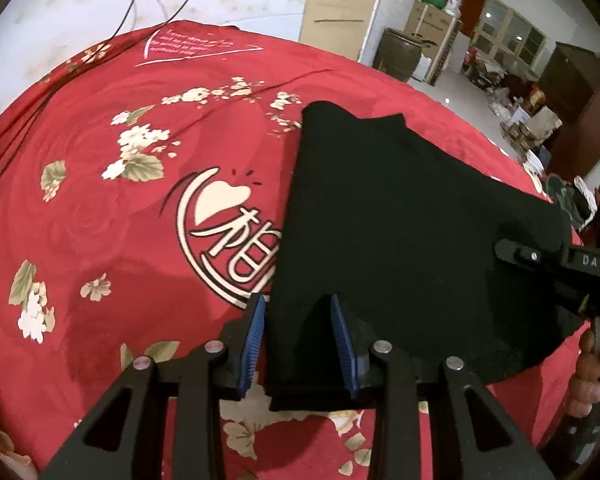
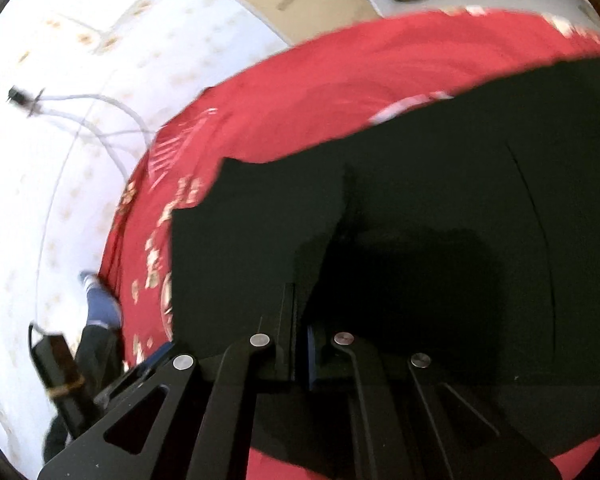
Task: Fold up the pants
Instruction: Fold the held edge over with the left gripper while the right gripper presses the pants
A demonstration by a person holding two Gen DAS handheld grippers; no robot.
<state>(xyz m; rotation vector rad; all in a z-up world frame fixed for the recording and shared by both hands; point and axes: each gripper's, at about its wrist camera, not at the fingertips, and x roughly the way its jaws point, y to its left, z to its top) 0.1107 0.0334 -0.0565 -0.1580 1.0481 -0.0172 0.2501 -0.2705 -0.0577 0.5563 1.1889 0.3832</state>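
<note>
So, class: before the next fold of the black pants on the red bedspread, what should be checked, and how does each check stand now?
1. Left gripper open around the pants edge: ok, jaws apart, cloth between.
2. Right gripper gripping cloth: cannot tell; jaws look nearly closed, picture dark.
3. Pants lying on the bedspread: ok.
4. Pants free of wrinkles: cannot tell, fabric too dark.
5. Right view sharp: not ok, blurred.

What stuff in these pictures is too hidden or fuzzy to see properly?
- Right gripper, right wrist view: its fingertips blend into the black pants, so its grip is unclear.
- Red bedspread, right wrist view: flowers smeared by blur.
- Round white logo, left wrist view: its right part lies under the pants.
</note>
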